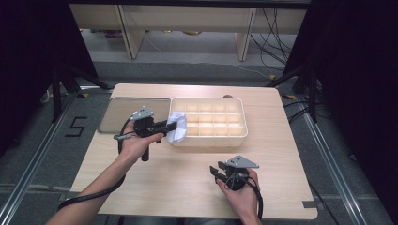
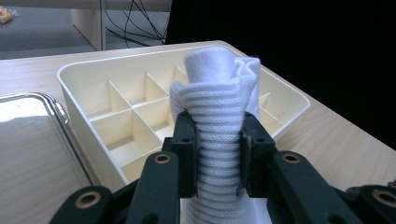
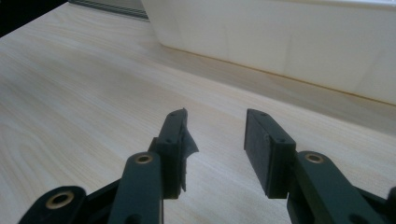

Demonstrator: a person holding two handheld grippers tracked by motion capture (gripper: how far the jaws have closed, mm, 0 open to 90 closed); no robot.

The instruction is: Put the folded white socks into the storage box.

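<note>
Left tool (image 1: 174,125) was pinching a rolled white sock (image 1: 178,127), ribbed knit squeezed between both pads in the left gripper view (image 2: 218,140). The sock stood roughly upright in the jaws, its top end above the pads. In the high view the sock was at the left end of the cream divided box (image 1: 237,136), over its left wall and nearest compartments. Whether it touched the box, I couldn't tell.

Right tool (image 1: 217,172) was spread with nothing between the pads (image 3: 215,135); bare table (image 3: 84,93) showed through the gap. It sat low near the table's front edge, well apart from the sock, jaws facing the box's outer wall (image 3: 289,42). One pad's lining looked partly peeled at the edge.

A metal tray (image 1: 117,115) lay just beside the box on its left; its rim ran alongside the box wall in the left gripper view (image 2: 70,126).
</note>
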